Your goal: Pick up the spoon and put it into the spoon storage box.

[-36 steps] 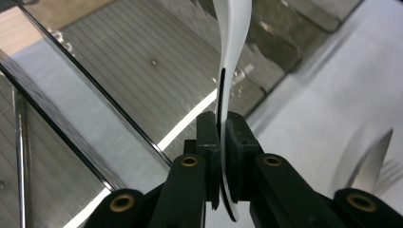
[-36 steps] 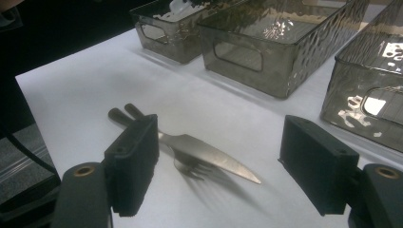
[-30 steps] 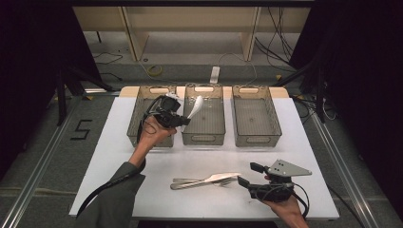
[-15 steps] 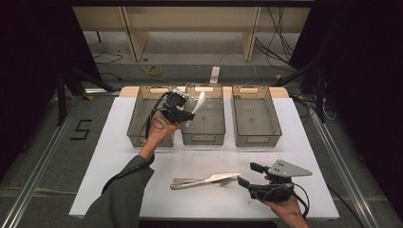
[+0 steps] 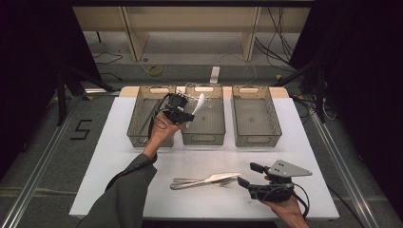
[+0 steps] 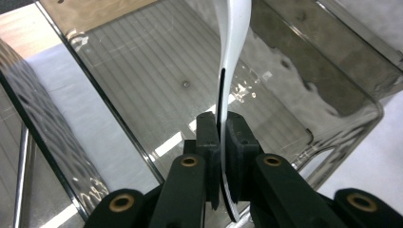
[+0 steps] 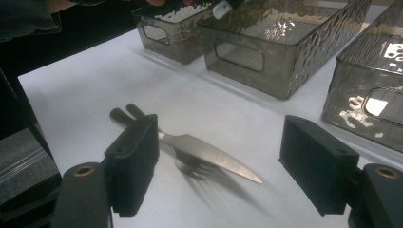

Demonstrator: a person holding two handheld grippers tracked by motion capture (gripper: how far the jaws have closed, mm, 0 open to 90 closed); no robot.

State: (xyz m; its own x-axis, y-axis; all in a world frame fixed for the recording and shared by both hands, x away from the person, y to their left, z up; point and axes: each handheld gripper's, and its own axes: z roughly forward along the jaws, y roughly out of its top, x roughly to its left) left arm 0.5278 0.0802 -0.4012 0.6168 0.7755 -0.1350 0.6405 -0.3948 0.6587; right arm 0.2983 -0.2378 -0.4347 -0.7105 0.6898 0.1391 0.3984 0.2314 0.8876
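Spoon over the middle bin, ready to drop

Left gripper (image 5: 188,115) has its fingers (image 6: 207,142) shut tight on the handle of a white plastic spoon (image 6: 235,42), bowl pointing up and away, held above the middle bin (image 5: 204,137) near its left wall. Sorting looks to be at the release step; the next move calls for lowering slightly and opening. Right gripper (image 5: 248,176) hovers low at the near right of the bench (image 5: 109,156), fingers wide apart and empty, with the metal knife (image 7: 209,154) and fork (image 7: 190,167) lying between them.
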